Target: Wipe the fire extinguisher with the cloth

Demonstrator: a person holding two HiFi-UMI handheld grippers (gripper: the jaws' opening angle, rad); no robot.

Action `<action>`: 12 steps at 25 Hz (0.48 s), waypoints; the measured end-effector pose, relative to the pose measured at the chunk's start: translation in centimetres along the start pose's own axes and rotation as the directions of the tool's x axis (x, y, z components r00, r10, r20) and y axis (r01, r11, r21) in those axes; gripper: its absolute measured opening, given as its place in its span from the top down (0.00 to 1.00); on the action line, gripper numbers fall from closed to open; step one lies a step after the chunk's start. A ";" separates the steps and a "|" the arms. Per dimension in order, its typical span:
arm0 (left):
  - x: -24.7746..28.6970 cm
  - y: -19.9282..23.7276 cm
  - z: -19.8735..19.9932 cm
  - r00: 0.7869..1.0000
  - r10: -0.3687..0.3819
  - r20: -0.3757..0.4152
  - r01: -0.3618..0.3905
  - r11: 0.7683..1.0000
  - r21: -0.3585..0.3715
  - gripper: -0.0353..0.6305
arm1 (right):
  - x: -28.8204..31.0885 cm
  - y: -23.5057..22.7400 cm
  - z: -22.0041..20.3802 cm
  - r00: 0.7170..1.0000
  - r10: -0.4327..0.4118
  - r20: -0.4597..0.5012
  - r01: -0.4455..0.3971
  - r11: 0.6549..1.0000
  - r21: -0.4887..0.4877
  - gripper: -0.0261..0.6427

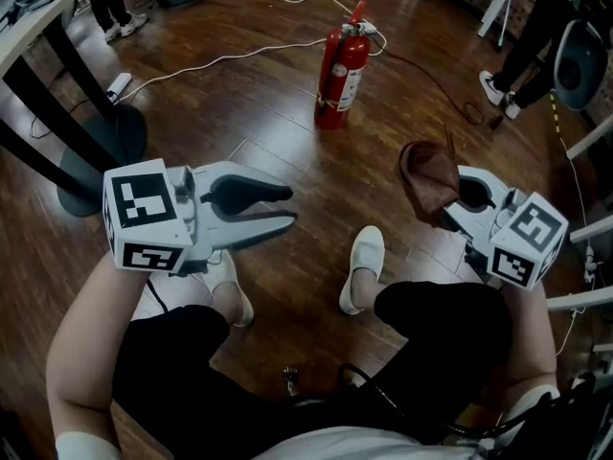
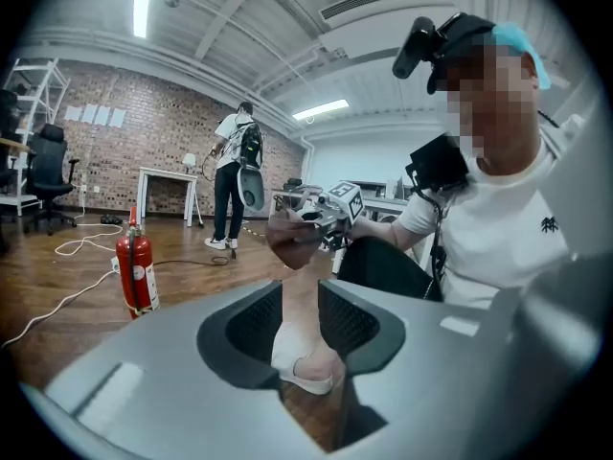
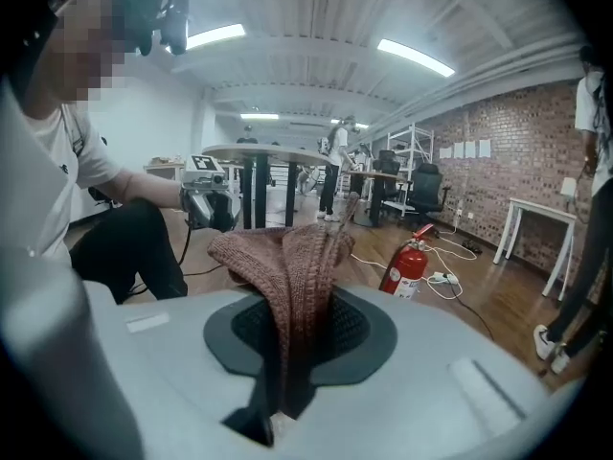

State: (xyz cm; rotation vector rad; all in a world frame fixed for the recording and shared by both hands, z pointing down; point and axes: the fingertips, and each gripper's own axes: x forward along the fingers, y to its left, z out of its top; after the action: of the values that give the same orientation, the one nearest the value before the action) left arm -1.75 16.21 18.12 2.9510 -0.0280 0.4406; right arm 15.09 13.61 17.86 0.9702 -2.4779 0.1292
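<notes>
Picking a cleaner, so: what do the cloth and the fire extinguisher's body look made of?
The cloth looks like brownish knitted yarn, matte, with ribbed stitches. The fire extinguisher is probably painted metal: glossy red, highlights down its cylinder.

Your left gripper point(image 1: 287, 207) is held over your left thigh, jaws apart, gripping nothing. Your right gripper point(image 1: 445, 197), over your right knee, has its jaws closed on the cloth point(image 1: 428, 175).
</notes>
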 end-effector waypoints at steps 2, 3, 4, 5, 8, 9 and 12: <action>-0.2 -0.9 -0.1 1.000 0.019 0.007 -0.019 1.000 -0.009 0.77 | -0.8 0.6 0.0 1.000 0.003 0.030 -0.003 1.000 -0.001 0.86; -0.3 -1.3 0.0 0.999 0.030 0.012 -0.030 0.999 -0.014 0.77 | -1.2 0.8 0.0 0.999 0.001 0.047 -0.001 1.000 -0.001 0.86; -0.4 -1.6 0.1 0.999 0.041 0.017 -0.041 0.999 -0.017 0.77 | -1.7 1.0 0.0 0.998 -0.002 0.061 0.003 1.000 -0.002 0.86; -0.4 -2.0 0.2 0.998 0.050 0.024 -0.050 0.999 -0.019 0.77 | -2.2 1.1 -0.1 0.998 -0.006 0.070 0.007 1.000 -0.005 0.86; -0.3 -3.2 0.4 0.997 0.067 0.042 -0.066 0.998 -0.021 0.77 | -3.1 1.7 -0.6 0.997 -0.004 0.082 0.005 1.000 -0.014 0.86; -0.3 -3.5 0.3 0.997 0.070 0.045 -0.070 0.997 -0.020 0.77 | -3.3 1.9 -0.7 0.996 0.000 0.086 0.001 1.000 -0.015 0.86; -0.1 -4.6 -0.1 0.996 0.076 0.043 -0.075 0.997 -0.022 0.77 | -4.0 2.8 -1.3 0.995 0.014 0.094 -0.013 1.000 -0.013 0.86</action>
State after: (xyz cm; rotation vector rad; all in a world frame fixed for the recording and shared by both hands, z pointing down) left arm -1.67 20.73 17.48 2.9475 -0.1484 0.3826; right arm 16.32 18.52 17.38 0.9755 -2.5680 0.0747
